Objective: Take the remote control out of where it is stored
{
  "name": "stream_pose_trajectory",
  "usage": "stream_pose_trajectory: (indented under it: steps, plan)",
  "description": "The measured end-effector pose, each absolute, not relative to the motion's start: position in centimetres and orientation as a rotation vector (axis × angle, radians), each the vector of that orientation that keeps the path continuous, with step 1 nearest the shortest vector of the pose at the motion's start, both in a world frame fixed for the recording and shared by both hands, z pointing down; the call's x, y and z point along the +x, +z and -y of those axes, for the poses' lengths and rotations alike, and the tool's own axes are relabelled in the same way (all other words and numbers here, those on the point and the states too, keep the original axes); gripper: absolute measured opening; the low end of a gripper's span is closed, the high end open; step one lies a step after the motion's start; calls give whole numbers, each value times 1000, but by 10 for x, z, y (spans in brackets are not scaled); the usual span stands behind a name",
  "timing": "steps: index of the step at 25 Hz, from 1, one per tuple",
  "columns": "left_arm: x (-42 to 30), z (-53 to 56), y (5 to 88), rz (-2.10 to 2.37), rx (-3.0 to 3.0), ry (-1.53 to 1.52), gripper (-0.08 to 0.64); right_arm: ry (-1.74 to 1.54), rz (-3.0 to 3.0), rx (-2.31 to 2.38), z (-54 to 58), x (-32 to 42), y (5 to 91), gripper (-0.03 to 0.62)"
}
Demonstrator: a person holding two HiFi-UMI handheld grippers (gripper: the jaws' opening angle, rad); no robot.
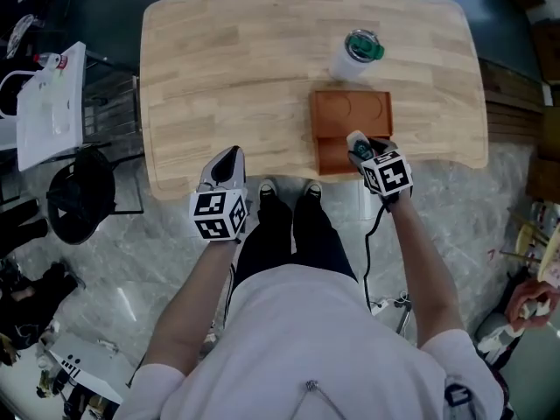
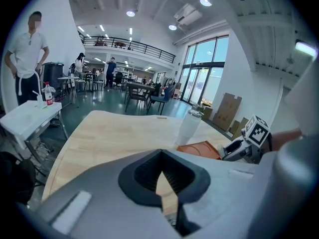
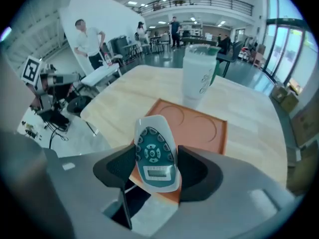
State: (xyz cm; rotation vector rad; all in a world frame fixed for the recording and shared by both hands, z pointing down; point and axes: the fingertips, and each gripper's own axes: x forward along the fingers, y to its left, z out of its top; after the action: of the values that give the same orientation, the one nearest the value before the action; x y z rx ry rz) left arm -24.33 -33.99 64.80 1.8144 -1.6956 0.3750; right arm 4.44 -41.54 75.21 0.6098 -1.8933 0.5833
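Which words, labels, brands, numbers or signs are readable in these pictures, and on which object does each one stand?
No text reads clearly in any view.
remote control: button marks and a small display, too blurred to read.
tumbler: faint print on its side, too blurred to read.
marker cube: black-and-white square pattern, no letters or numbers.
bottle: red label, too small to read.

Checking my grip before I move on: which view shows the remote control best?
The right gripper view: the remote control stands face-on between the right gripper's pads, buttons and display clear. The head view shows only its tip beside the marker cube. In the left gripper view it can't be made out.
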Motion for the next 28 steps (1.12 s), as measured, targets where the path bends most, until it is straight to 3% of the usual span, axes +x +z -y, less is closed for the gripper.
stream_pose_trajectory:
  steps: [10,19,28]
  plan:
    - [-218,429,545,1693,2090,294,1,674,2122,1058,467,56,618,295]
    - [-178,493,442,1673,2325,220,1,549,2318,1382,506,63,490,295]
    - [-167,511,402,1670,2411,171,1,477,2416,1508,518,65,436,295]
